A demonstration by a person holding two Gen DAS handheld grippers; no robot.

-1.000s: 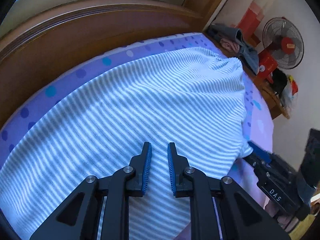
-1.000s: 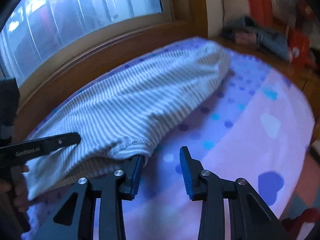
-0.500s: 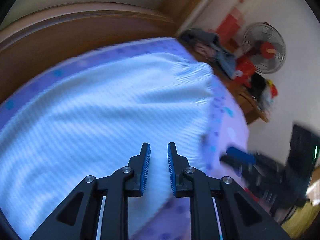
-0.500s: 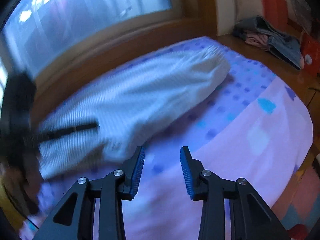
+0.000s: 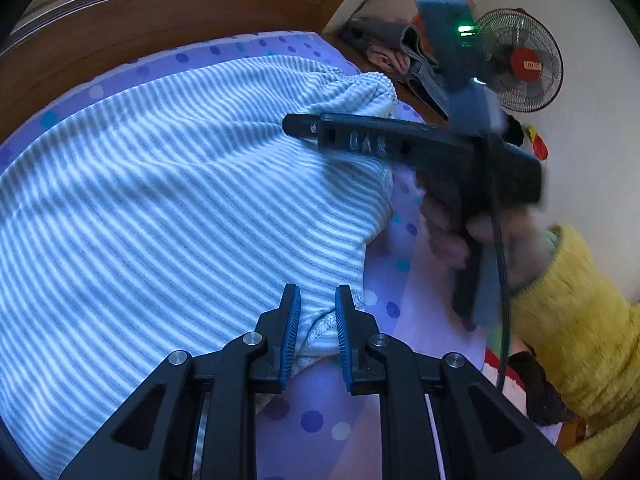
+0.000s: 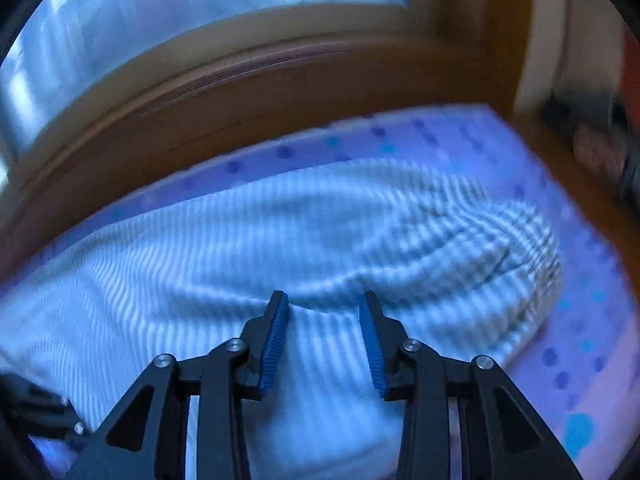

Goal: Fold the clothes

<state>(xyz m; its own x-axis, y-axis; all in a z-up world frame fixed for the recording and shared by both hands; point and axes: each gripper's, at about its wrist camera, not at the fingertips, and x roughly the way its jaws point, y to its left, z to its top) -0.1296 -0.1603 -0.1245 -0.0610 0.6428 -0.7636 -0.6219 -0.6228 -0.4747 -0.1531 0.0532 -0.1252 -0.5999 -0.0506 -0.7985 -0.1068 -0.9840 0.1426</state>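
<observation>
A blue-and-white striped garment [image 5: 180, 200] lies spread across the purple dotted bed sheet [image 5: 320, 420]. My left gripper [image 5: 316, 320] hovers at its near right corner. The jaws stand a narrow gap apart, and the bunched hem [image 5: 320, 330] shows in that gap without being pinched. In the left wrist view my right gripper [image 5: 296, 126] reaches side-on over the garment's far end, held by a hand [image 5: 480, 232] in a yellow sleeve. In the right wrist view the right gripper [image 6: 324, 320] is open, its fingertips at a raised crease in the striped garment [image 6: 280, 232].
A wooden ledge [image 5: 160, 12] and a window [image 6: 200, 20] run behind the bed. A pile of clothes [image 5: 400, 52] lies at the far right corner, with a standing fan [image 5: 520, 60] beyond it. Part of the left gripper [image 6: 40, 412] shows at the lower left.
The right gripper left the garment's near hem and swung over its far part. The left gripper slid right, from over the striped middle to the hem corner. Neither gap has visibly changed.
</observation>
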